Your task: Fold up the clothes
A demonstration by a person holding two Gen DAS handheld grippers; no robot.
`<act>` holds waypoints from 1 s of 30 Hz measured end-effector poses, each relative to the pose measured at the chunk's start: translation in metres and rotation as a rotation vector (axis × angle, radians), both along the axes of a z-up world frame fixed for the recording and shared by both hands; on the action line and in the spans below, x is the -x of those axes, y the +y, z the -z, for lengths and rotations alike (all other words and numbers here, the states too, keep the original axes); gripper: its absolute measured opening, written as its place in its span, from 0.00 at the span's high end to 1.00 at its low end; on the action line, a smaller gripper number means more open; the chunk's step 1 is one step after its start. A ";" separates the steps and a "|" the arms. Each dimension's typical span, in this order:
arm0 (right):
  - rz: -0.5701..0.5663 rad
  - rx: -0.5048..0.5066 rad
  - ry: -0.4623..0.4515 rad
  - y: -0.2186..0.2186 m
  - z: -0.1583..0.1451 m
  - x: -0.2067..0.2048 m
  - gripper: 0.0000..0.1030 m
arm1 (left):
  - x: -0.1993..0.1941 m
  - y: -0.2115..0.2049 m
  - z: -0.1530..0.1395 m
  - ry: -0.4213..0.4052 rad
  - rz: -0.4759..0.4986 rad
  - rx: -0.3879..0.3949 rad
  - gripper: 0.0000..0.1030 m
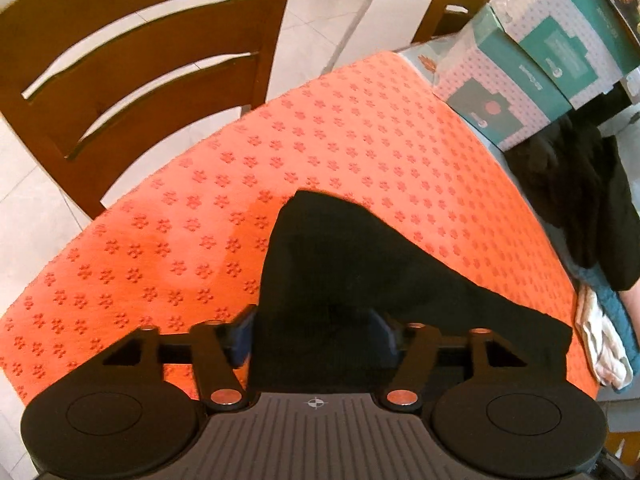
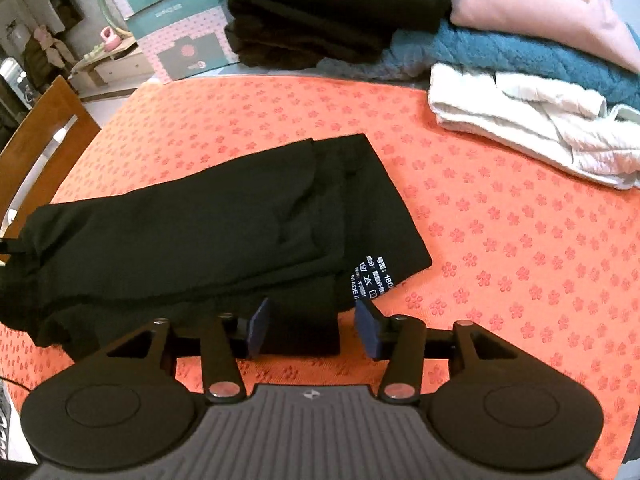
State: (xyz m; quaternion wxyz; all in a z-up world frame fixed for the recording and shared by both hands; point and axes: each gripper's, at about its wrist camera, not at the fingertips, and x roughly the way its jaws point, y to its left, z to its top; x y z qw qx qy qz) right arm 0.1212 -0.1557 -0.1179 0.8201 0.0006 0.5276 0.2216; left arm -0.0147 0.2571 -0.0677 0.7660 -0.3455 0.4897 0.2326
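Black trousers [image 2: 208, 236] lie folded lengthwise on the orange flower-patterned cloth [image 2: 500, 240] that covers the table, a white-printed care label [image 2: 374, 280] showing at the end nearest the right gripper [image 2: 314, 332]. That gripper's blue pads stand apart, a flap of the black fabric between them but not pinched. At the other end the left gripper [image 1: 316, 334] points down over the trousers with its jaws spread wide, fabric bunched between the pads and loose there too. Beyond the mat sit a stack of folded clothes: a dark pile [image 2: 320, 12], a pink garment [image 2: 540, 4], a teal fleece [image 2: 520, 60] and a white piece [image 2: 532, 120]. Teal and pink boxes [image 1: 520, 60] stand behind, and a wooden chair [image 1: 132, 68] waits beside the table
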 end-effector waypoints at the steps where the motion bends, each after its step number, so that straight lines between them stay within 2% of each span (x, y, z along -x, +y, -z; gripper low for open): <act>1: 0.004 -0.004 0.008 0.000 0.003 -0.002 0.48 | 0.001 0.000 -0.002 0.000 -0.002 -0.001 0.26; 3: 0.009 -0.016 0.032 0.002 0.009 -0.004 0.48 | 0.002 -0.004 -0.004 -0.006 0.005 -0.002 0.17; 8: 0.023 -0.039 0.063 0.007 0.020 -0.006 0.49 | -0.005 -0.029 -0.013 -0.012 0.114 -0.053 0.12; 12: 0.035 -0.047 0.044 0.005 0.019 -0.003 0.84 | -0.014 -0.064 -0.016 0.009 0.286 -0.162 0.11; 16: 0.040 -0.097 0.018 -0.004 0.007 0.003 0.87 | -0.020 -0.092 -0.015 0.016 0.407 -0.213 0.11; 17: 0.045 -0.104 0.009 -0.006 0.004 0.005 0.97 | -0.021 -0.097 -0.016 0.015 0.424 -0.223 0.11; 22: 0.102 -0.182 0.011 -0.022 -0.009 0.013 0.97 | -0.024 -0.118 -0.026 -0.014 0.502 -0.268 0.11; 30: 0.168 -0.236 0.003 -0.042 -0.023 0.038 0.97 | -0.030 -0.149 -0.038 -0.065 0.590 -0.247 0.10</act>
